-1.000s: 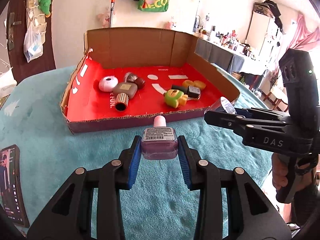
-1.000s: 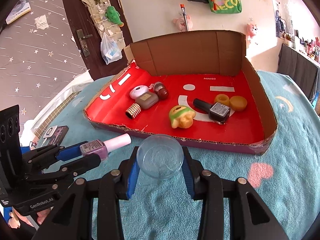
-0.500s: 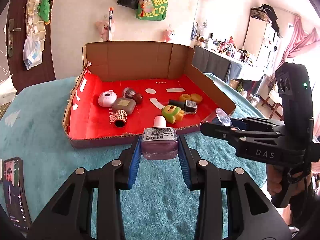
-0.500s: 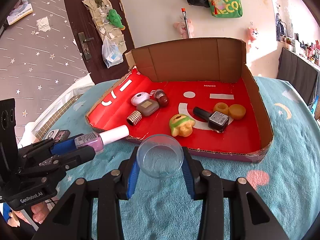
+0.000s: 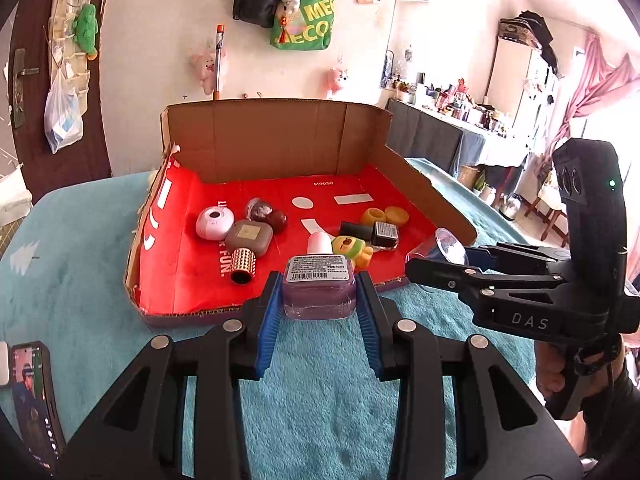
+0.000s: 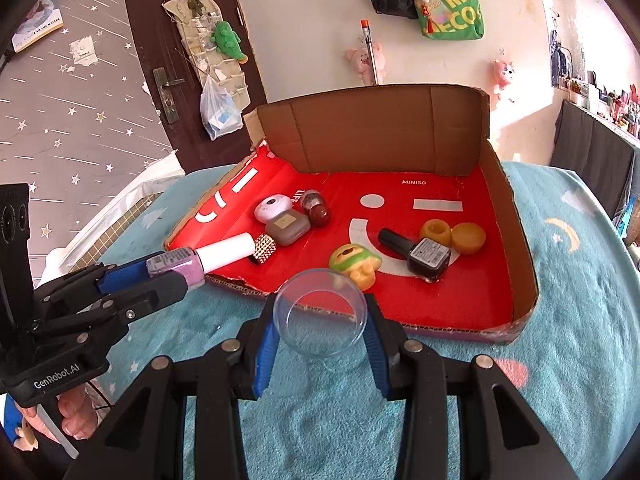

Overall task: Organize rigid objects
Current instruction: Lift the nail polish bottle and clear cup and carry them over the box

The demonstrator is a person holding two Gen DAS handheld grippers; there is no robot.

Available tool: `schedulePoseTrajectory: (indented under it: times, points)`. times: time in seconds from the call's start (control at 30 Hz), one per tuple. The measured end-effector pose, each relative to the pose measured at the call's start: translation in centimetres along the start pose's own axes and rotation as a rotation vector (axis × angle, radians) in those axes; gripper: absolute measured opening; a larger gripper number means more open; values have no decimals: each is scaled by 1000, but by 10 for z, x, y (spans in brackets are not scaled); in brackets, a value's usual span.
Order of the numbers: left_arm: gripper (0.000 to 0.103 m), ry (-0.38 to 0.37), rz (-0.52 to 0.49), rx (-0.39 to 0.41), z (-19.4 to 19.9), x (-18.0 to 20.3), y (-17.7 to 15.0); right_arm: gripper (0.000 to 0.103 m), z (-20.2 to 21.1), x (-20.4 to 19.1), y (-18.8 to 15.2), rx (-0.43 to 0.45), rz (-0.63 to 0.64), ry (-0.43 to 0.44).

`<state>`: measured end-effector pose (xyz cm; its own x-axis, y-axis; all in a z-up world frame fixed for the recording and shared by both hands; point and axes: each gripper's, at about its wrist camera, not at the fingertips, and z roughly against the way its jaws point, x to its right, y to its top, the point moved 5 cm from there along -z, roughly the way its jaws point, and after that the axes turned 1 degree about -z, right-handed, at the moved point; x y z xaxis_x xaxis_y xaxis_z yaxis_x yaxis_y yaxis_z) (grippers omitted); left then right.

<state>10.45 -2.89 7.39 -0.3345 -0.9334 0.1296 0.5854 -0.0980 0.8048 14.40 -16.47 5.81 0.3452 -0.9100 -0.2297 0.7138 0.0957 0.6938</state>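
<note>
I carry both loads to the box: left gripper clamps polish, right gripper clamps cup; next, lower inside.

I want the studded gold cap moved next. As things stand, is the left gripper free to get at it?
Probably not yet. The left gripper is shut on the purple nail polish bottle, so its jaws are full. The studded gold cap itself lies unobstructed near the tray's low front edge.

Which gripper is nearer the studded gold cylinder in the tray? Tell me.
Left. The left gripper, holding the purple nail polish bottle, has its white cap almost touching the studded gold cylinder. The right gripper, holding the clear cup, is further right.
</note>
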Motion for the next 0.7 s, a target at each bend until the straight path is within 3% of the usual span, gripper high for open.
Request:
schedulePoseTrajectory:
  times: [0.7]
  points:
    - [34, -13, -3, -41, -33, -5, 8, 42, -23, 30, 17, -24, 8, -85]
